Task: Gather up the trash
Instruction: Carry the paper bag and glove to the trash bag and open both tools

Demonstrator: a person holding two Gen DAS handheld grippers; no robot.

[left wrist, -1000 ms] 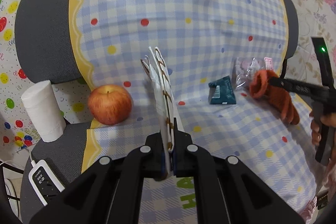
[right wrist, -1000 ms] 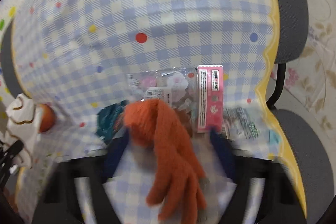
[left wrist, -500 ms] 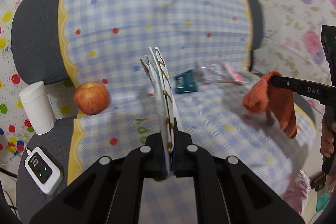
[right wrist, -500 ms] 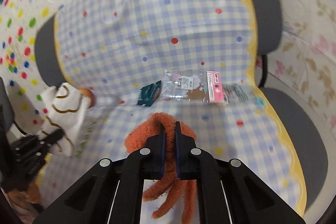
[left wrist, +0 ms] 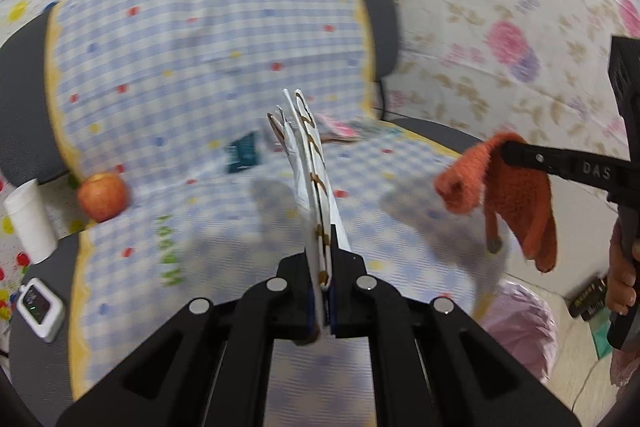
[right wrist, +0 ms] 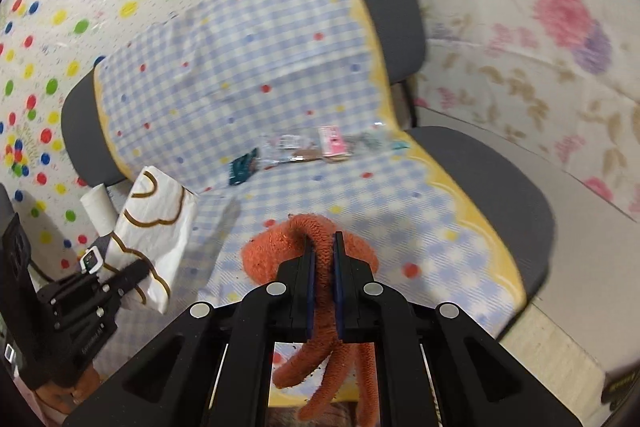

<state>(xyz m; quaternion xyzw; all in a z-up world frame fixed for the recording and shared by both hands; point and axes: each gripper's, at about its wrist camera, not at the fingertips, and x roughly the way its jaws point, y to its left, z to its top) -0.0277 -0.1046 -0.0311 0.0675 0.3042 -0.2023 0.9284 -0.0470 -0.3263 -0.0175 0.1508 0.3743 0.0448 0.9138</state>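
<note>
Left tool (left wrist: 324,291): clamped on a white paper bag (left wrist: 310,179), held edge-on and upright above the chair seat.
Right tool (right wrist: 322,259): clamped on an orange glove (right wrist: 320,267); its fingers hang loose below the jaws.
Landmark: chair (right wrist: 492,171), draped in a checked cloth (right wrist: 248,59).
Trash on chair: teal wrapper (right wrist: 242,169) and clear packet (right wrist: 304,147) with pink label, both at the seat's back, where it meets the backrest.
Non-trash by chair: apple (left wrist: 102,197) at the seat's left edge; paper roll (left wrist: 28,221) beyond it.
Bin: pink-lined bin (left wrist: 520,327) on the floor, off the seat's front right corner, below the glove.
Step in hand (judged): carry both loads clear of the chair toward the bin.
Technique: keep both grips firm; centre each load over the bin mouth before release; let the glove's hanging fingers enter first.
Risk: the glove may snag on the liner rim.
</note>
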